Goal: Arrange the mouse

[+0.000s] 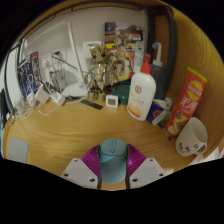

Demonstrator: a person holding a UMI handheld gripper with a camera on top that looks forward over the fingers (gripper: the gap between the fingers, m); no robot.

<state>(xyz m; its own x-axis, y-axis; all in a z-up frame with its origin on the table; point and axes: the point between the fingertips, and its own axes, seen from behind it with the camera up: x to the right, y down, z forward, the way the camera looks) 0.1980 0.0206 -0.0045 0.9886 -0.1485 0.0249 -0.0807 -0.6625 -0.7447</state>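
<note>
A pale blue-grey mouse (112,160) sits between my two fingers, its scroll wheel pointing away from me. Both magenta pads (93,158) press against its sides, so my gripper (112,165) is shut on the mouse. It hangs over the near part of the wooden desk (70,125). I cannot tell whether the mouse touches the desk surface.
At the back of the desk stand a white lotion bottle with a red pump (142,92), a small white clock (111,100), gold trophies (96,68) and a cable tangle (50,95). On the right are a red-yellow packet (187,98) and a white cup (192,138).
</note>
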